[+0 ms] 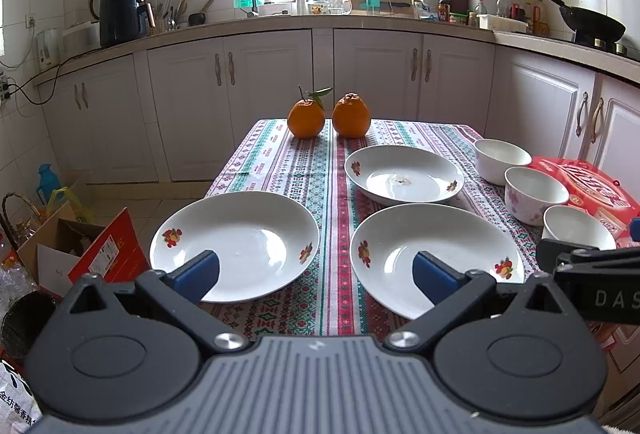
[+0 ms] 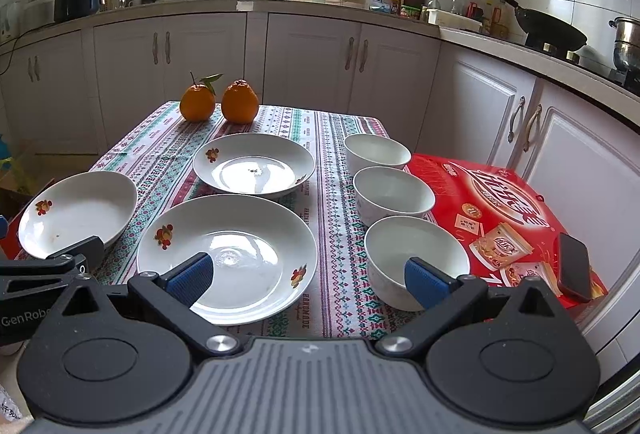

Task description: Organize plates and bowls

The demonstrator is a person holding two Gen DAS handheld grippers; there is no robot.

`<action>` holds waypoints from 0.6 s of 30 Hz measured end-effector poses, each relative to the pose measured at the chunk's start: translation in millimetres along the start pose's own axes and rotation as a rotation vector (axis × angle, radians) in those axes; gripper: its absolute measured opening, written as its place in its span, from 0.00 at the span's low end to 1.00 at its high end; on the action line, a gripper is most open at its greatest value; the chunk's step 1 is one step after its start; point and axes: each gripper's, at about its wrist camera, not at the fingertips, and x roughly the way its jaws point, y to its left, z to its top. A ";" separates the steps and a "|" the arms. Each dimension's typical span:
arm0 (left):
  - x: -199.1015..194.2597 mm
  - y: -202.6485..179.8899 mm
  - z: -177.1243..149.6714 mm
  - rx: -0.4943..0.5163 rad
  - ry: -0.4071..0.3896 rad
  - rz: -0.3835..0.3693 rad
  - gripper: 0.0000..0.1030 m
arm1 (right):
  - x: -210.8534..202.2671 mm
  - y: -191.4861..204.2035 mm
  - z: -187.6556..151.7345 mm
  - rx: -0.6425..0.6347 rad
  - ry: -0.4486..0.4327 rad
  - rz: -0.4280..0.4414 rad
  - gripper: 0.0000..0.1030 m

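Observation:
Three white plates with fruit prints lie on the patterned tablecloth: a left plate (image 1: 236, 244) (image 2: 78, 212), a near middle plate (image 1: 436, 254) (image 2: 228, 254) and a far plate (image 1: 404, 174) (image 2: 254, 164). Three white bowls stand in a row at the right: far (image 1: 502, 158) (image 2: 376, 152), middle (image 1: 534, 194) (image 2: 394, 196), near (image 1: 578, 228) (image 2: 414, 258). My left gripper (image 1: 316, 276) is open and empty, above the near edges of the left and middle plates. My right gripper (image 2: 310, 276) is open and empty, between the middle plate and the near bowl.
Two oranges (image 1: 328, 116) (image 2: 218, 102) sit at the table's far edge. A red box (image 2: 504, 218) with a phone (image 2: 574, 264) on it lies right of the bowls. Cardboard boxes (image 1: 84, 254) stand on the floor at the left. Kitchen cabinets (image 1: 360, 74) run behind.

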 end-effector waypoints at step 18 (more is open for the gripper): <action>-3.2 -2.8 3.9 0.002 -0.003 -0.001 0.99 | -0.2 0.3 -0.4 -0.003 -0.003 -0.004 1.00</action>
